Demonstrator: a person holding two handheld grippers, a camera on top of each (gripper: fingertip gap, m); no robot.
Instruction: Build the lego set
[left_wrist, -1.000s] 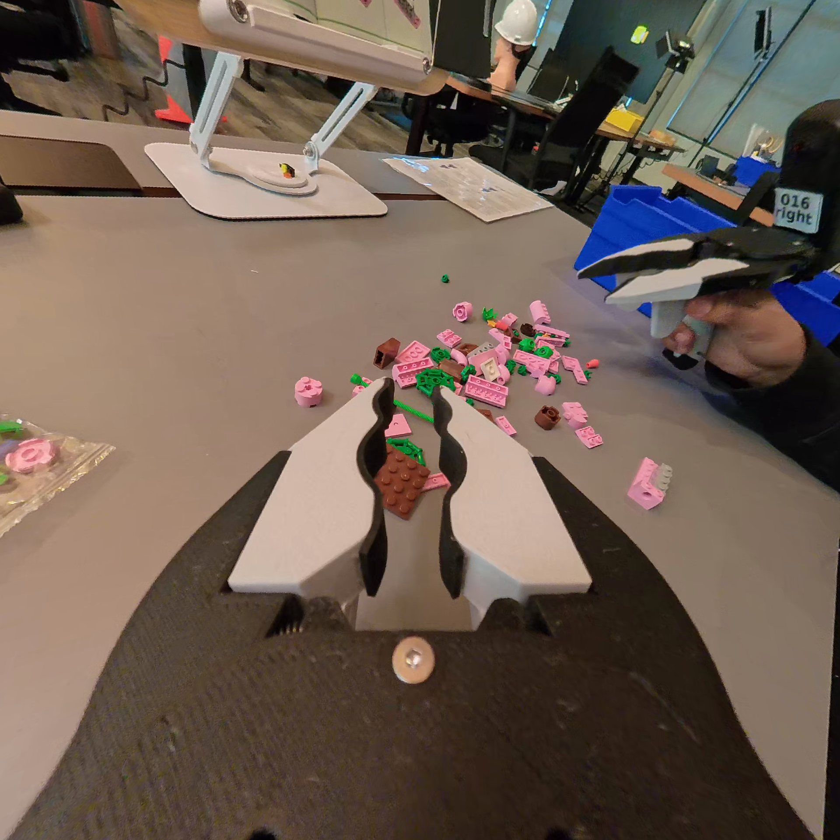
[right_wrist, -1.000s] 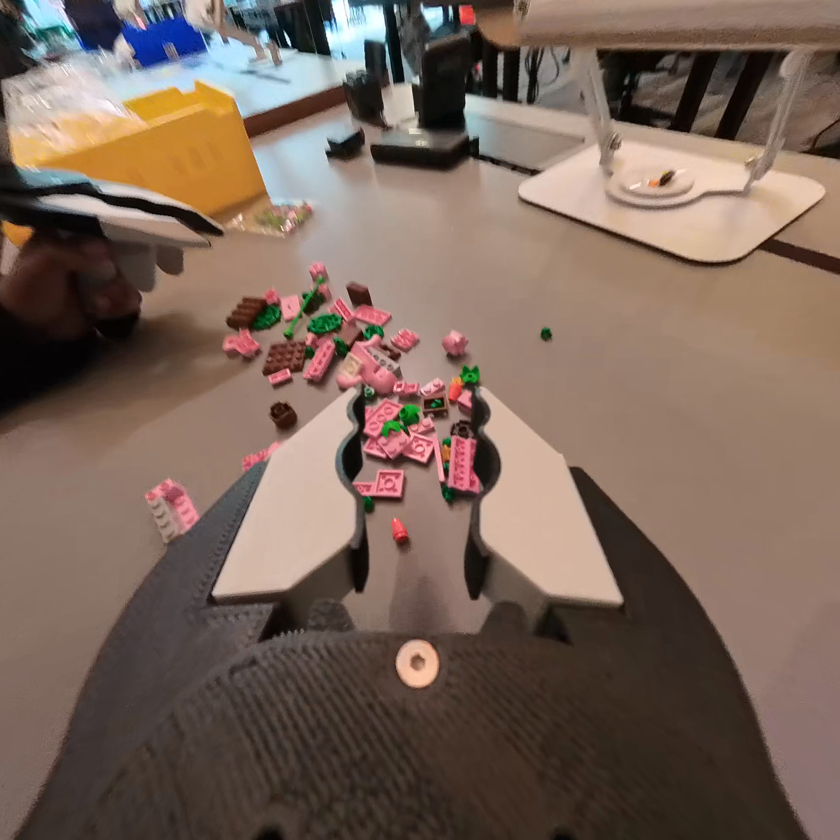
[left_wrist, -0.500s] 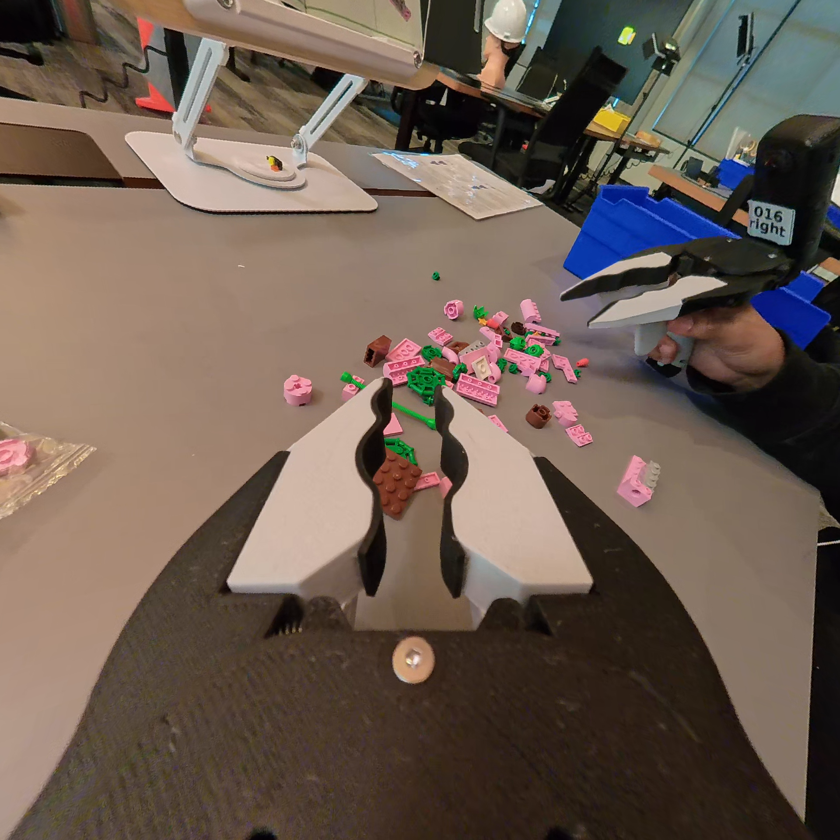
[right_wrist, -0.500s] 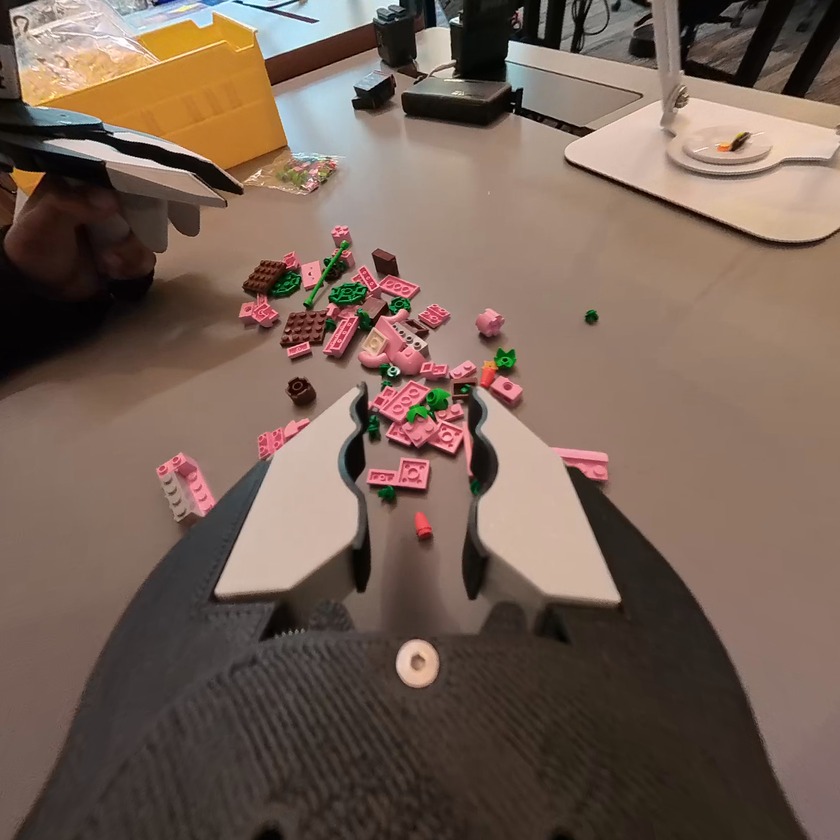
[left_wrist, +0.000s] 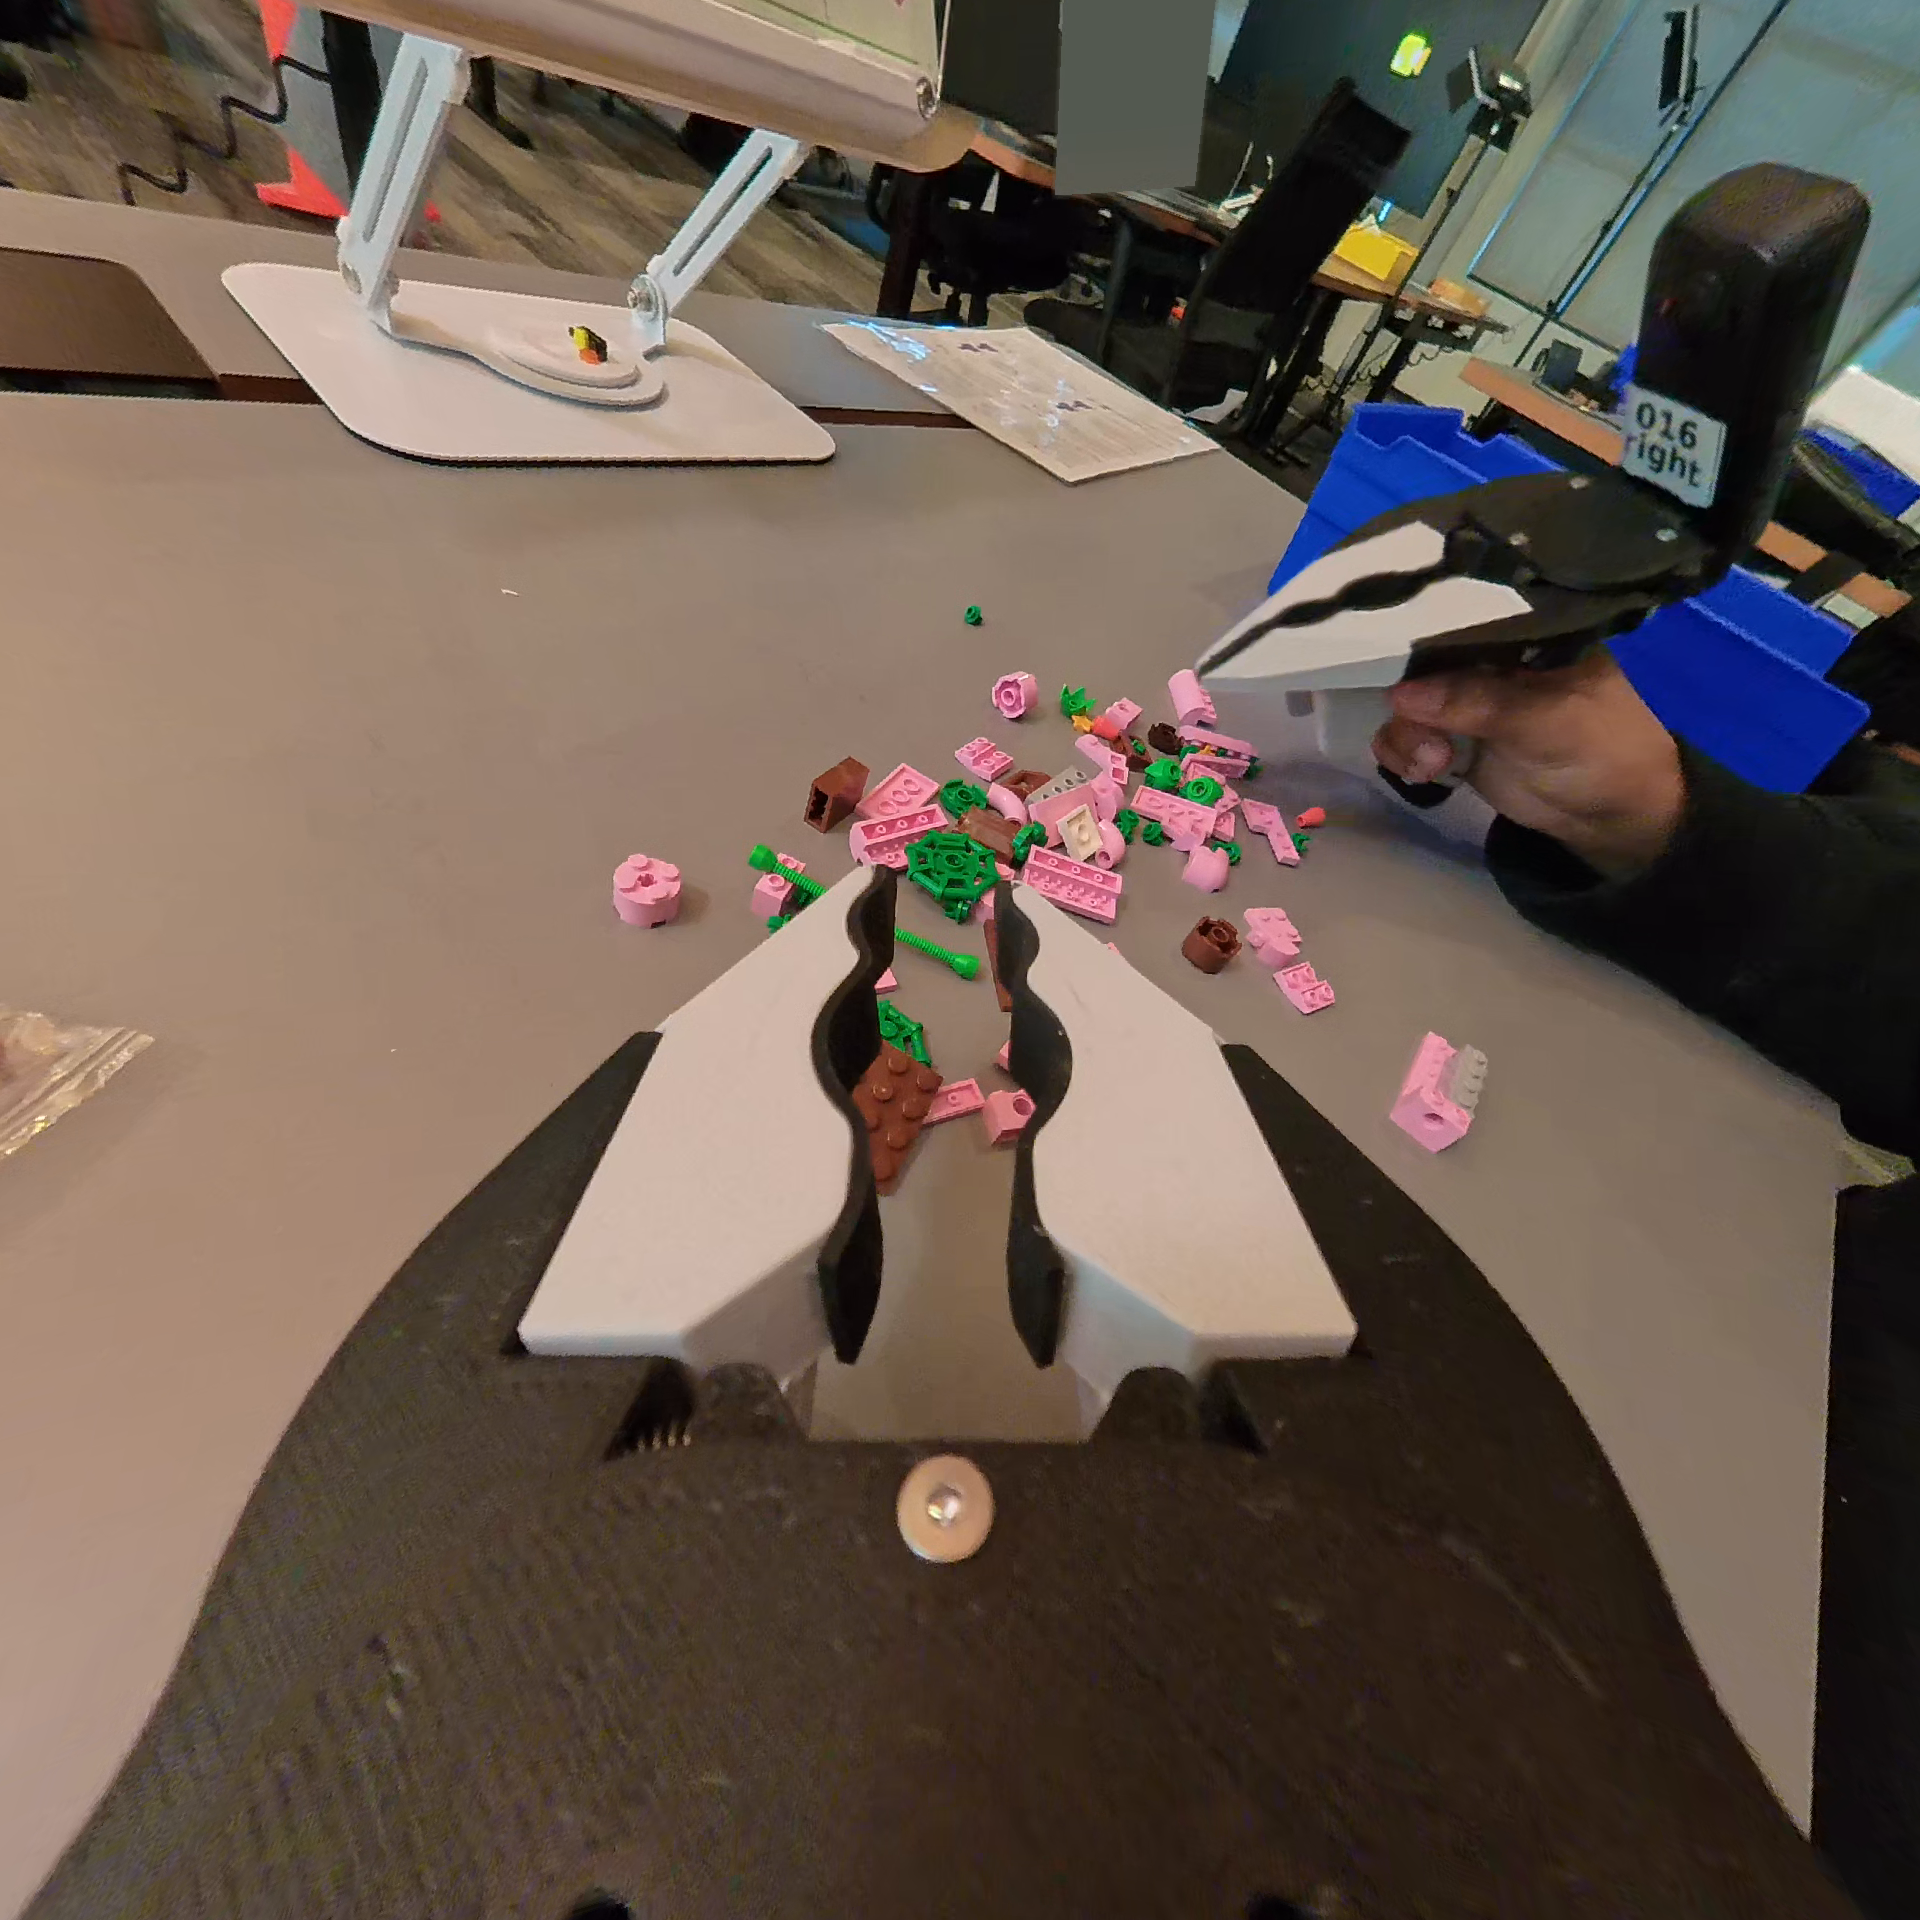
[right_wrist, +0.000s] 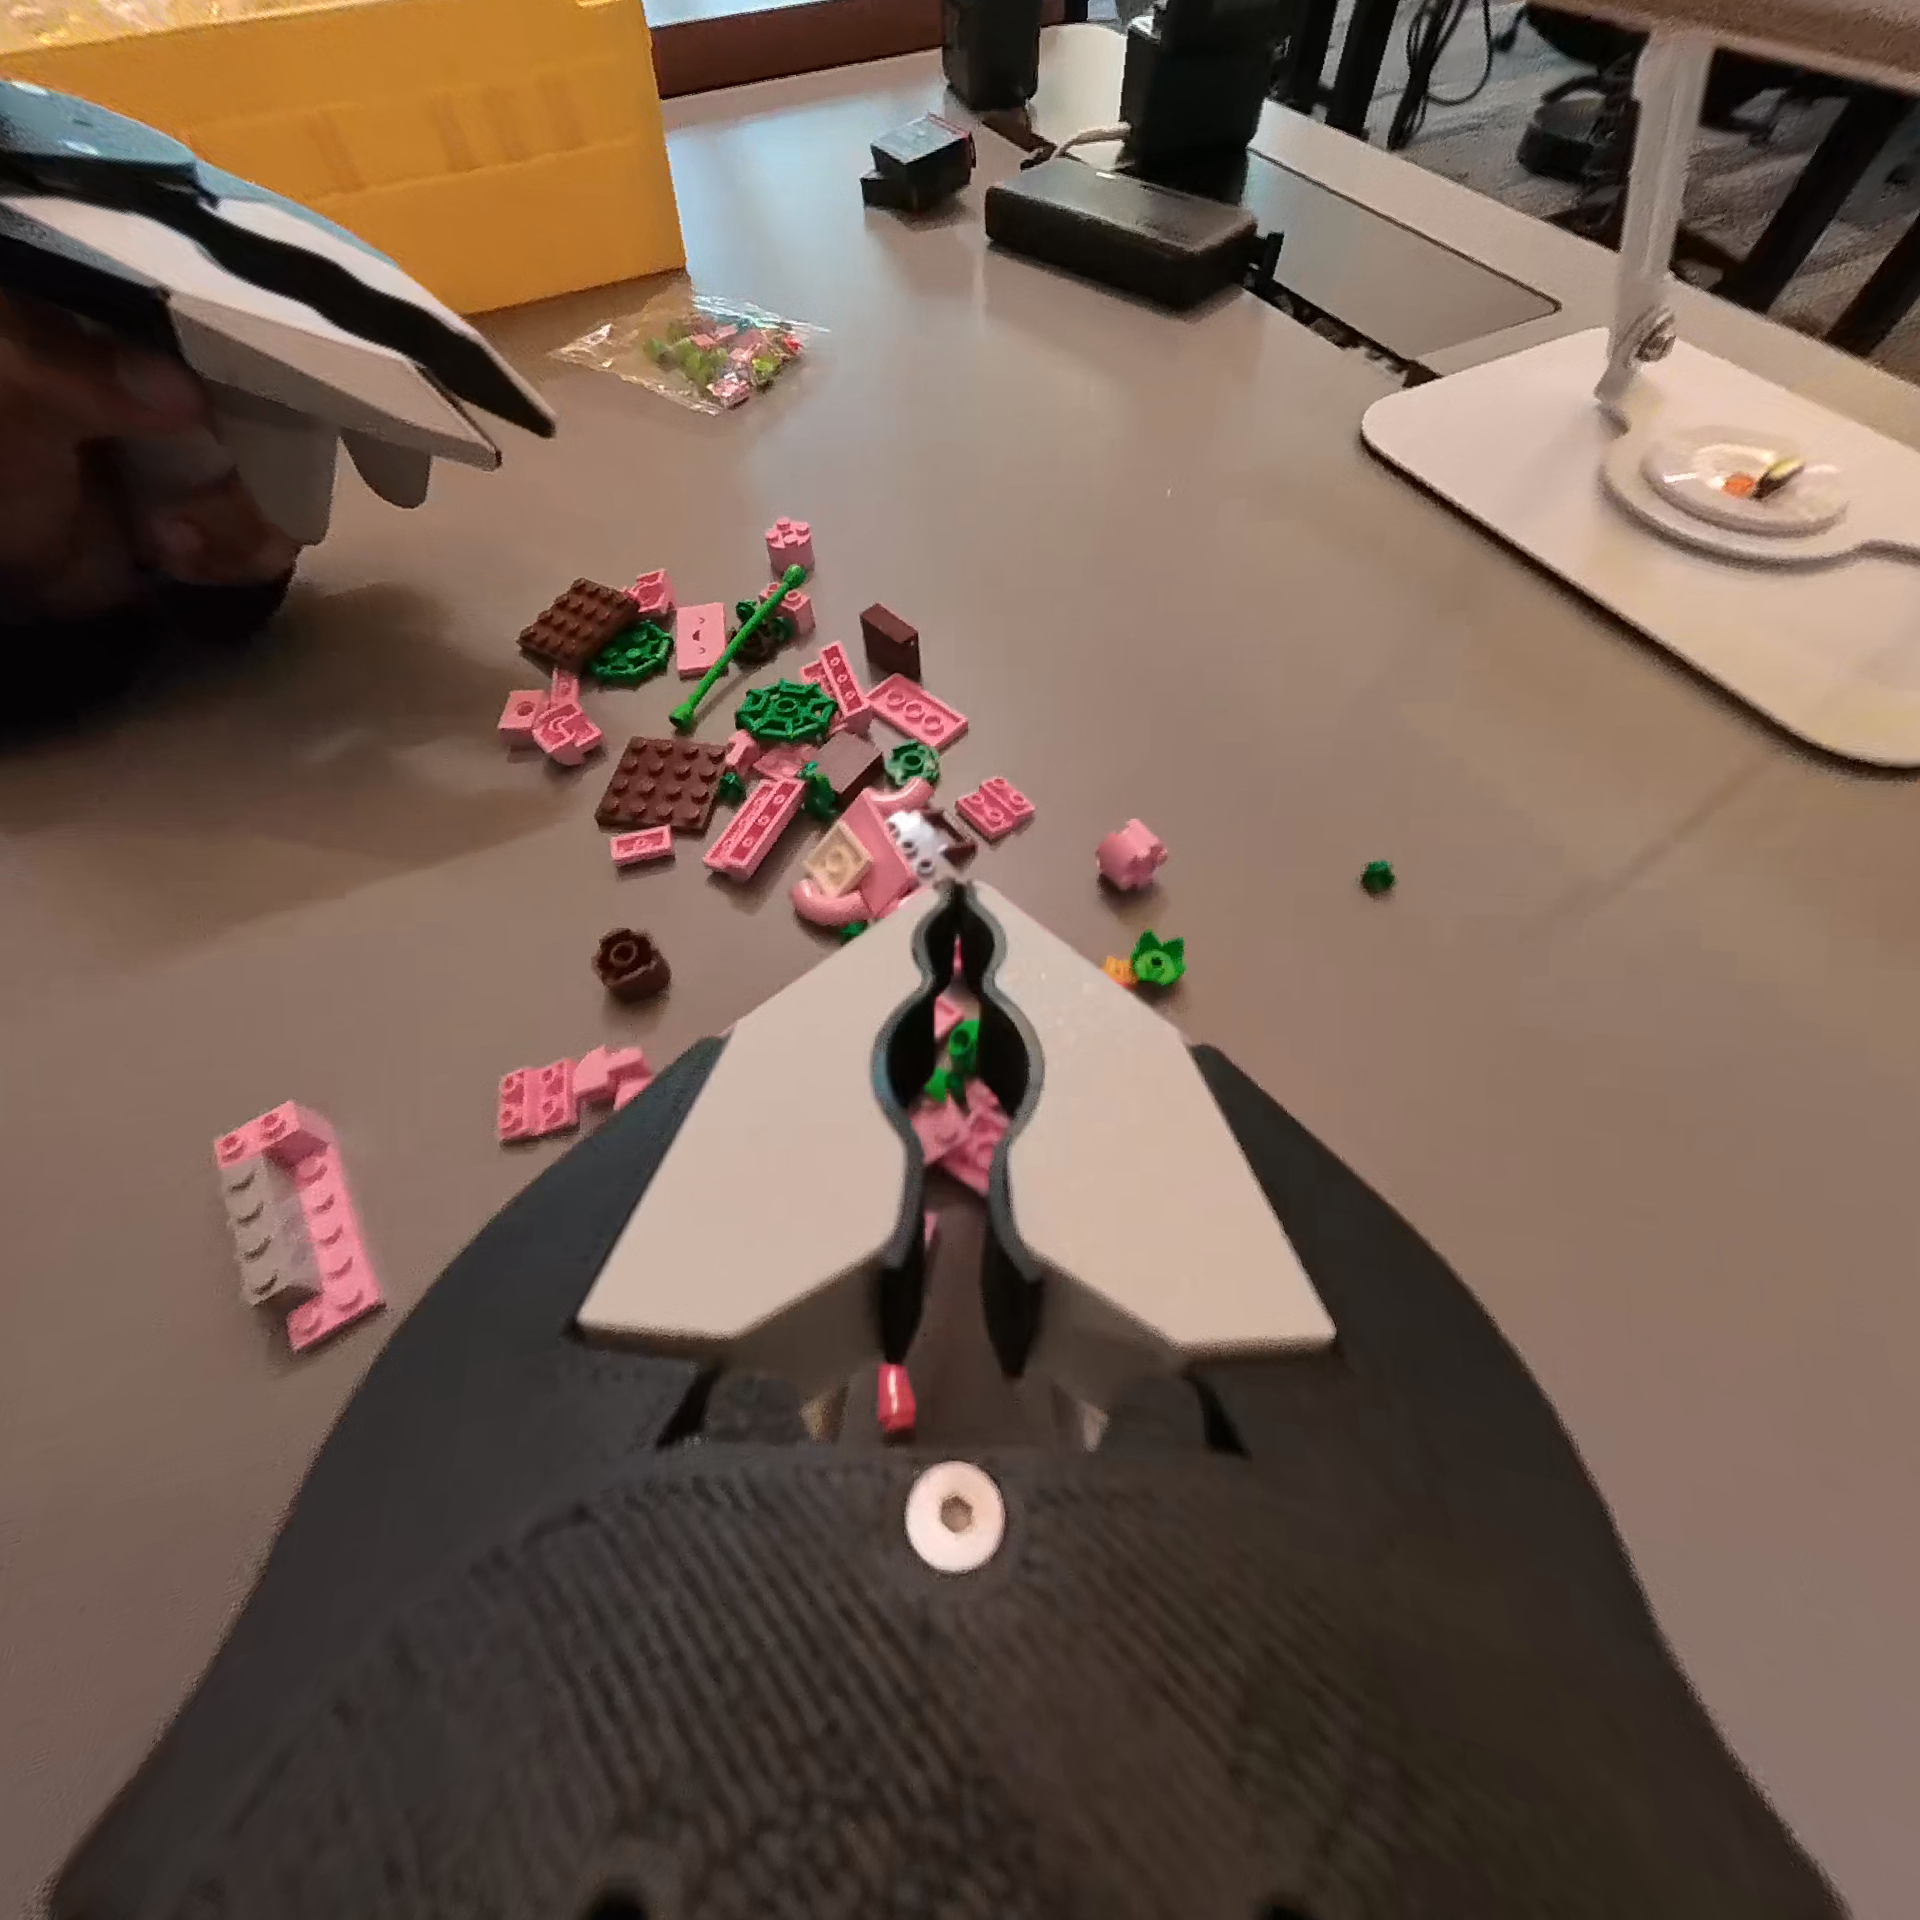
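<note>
The lego pieces (right_wrist: 790, 748) lie loose in one scatter on the grey counter (left_wrist: 416, 665): pink plates and bricks, green wheel-like rounds, a thin green rod (right_wrist: 740, 646), two brown studded plates (right_wrist: 662, 781), a brown round (right_wrist: 630, 963). A small pink-and-grey sub-assembly (right_wrist: 296, 1221) sits apart at the near edge of the spread, the only joined part I can see.

My right gripper (right_wrist: 956, 896) was spread a moment ago and has now come together: its tips meet at the front, right over the near edge of the pile by the white-and-pink pieces. I cannot make out a piece between the tips, so I read this as a pinch attempted, not one proven. It has also pushed forward, so the small red cone (right_wrist: 896, 1397) that lay ahead of it now shows back near its base.

My left gripper (left_wrist: 940, 914) remains spread and empty, hovering above the counter, with one brown plate (left_wrist: 894, 1112) and a small pink brick (left_wrist: 1008, 1117) showing on the counter through the gap. The build has barely begun.

Farther out on the counter are a clear bag of more pieces (right_wrist: 696, 348), a white stand base (left_wrist: 520, 384), a printed sheet (left_wrist: 1018, 400), a yellow bin (right_wrist: 416, 145) and a blue bin (left_wrist: 1704, 665). Beyond is an office with desks and chairs.
</note>
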